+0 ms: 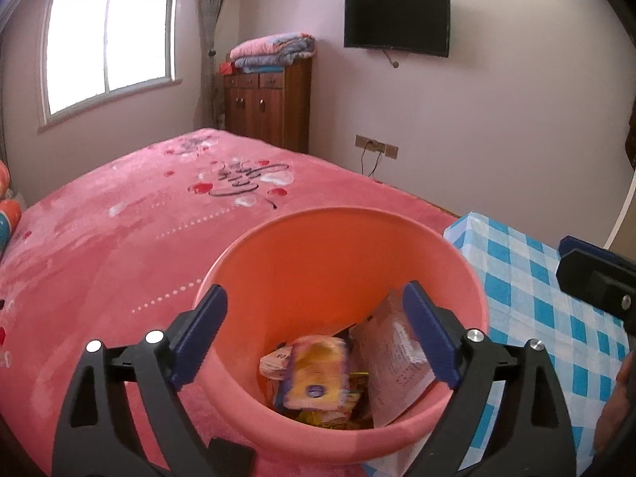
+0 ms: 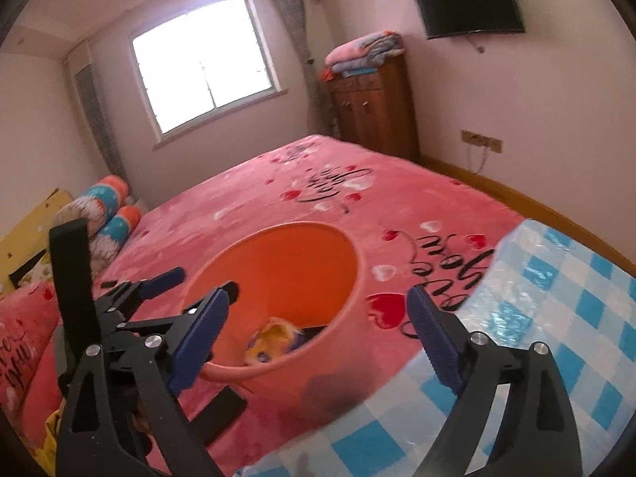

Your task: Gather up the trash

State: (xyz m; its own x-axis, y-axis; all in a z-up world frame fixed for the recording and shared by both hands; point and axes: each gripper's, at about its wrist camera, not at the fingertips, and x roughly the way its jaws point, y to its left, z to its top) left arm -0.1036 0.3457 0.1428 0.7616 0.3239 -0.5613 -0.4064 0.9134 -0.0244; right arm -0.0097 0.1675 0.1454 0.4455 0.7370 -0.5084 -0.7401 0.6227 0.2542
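A pink plastic bucket [image 1: 318, 254] stands on the pink bed cover. Inside it lie a yellow snack wrapper [image 1: 314, 373], a white printed sheet [image 1: 393, 361] and other wrappers. My left gripper [image 1: 314, 302] hangs open over the bucket's mouth with nothing between its blue pads. In the right wrist view my right gripper [image 2: 318, 298] is open and empty, just right of the bucket [image 2: 286, 262], where the yellow wrapper [image 2: 270, 338] shows. The left gripper [image 2: 198, 282] appears at that bucket's left rim. The right gripper's black body [image 1: 596, 282] shows at the right edge.
A blue-and-white checked cloth [image 1: 536, 278] covers the bed's right side [image 2: 536, 318]. Rolled pillows [image 2: 103, 206] lie at the head end. A wooden cabinet [image 1: 266, 107] with folded blankets, a wall TV [image 1: 397, 24] and a window [image 1: 111, 39] stand beyond the bed.
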